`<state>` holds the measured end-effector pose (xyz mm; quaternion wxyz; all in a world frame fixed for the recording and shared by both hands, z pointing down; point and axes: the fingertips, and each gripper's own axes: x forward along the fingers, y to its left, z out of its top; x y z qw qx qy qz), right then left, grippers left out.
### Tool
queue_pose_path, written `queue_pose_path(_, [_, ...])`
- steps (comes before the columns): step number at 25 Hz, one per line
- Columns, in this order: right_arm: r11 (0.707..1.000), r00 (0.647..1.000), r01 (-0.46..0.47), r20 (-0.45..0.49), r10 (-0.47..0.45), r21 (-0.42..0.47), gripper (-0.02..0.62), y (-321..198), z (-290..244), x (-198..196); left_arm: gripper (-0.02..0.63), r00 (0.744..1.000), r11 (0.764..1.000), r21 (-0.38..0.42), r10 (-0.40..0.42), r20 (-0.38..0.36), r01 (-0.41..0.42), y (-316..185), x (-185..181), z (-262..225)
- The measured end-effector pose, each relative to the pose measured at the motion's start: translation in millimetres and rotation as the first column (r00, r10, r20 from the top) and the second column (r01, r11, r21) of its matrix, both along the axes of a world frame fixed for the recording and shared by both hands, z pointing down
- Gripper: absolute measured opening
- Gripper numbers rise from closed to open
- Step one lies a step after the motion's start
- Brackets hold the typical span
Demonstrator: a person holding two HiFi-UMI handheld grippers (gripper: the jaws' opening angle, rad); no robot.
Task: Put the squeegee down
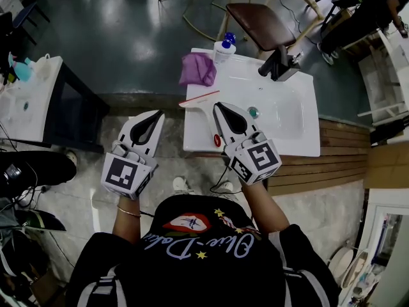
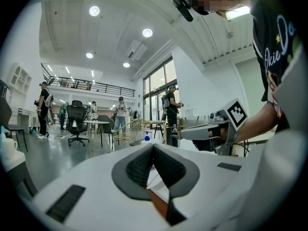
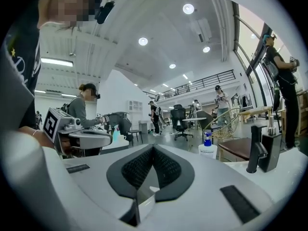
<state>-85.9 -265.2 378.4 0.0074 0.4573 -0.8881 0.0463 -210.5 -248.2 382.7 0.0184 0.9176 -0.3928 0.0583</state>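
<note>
The squeegee lies on the left front part of the white sink counter, red blade toward the back, white handle running toward me with a red end. My right gripper hovers just above its handle, jaws shut with nothing between them; in the right gripper view the right gripper shows its pads meeting at the tip. My left gripper hangs left of the counter, off its edge, with its tips together and nothing held. The left gripper view also shows the left gripper with its tips touching.
A purple cloth and a blue-capped pump bottle sit at the counter's back left. A black faucet stands at the back and the drain lies mid-basin. A brown chair is behind; another white counter stands far left.
</note>
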Motion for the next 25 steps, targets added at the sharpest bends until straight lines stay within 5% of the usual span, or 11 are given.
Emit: queue_pose_path(25, [0.999,1.000,0.000,0.016,0.000,0.039,0.025,5,-22,-3,-0.002,1.000,1.000,0.002,0.008,-0.002,-0.008,2,-1,0])
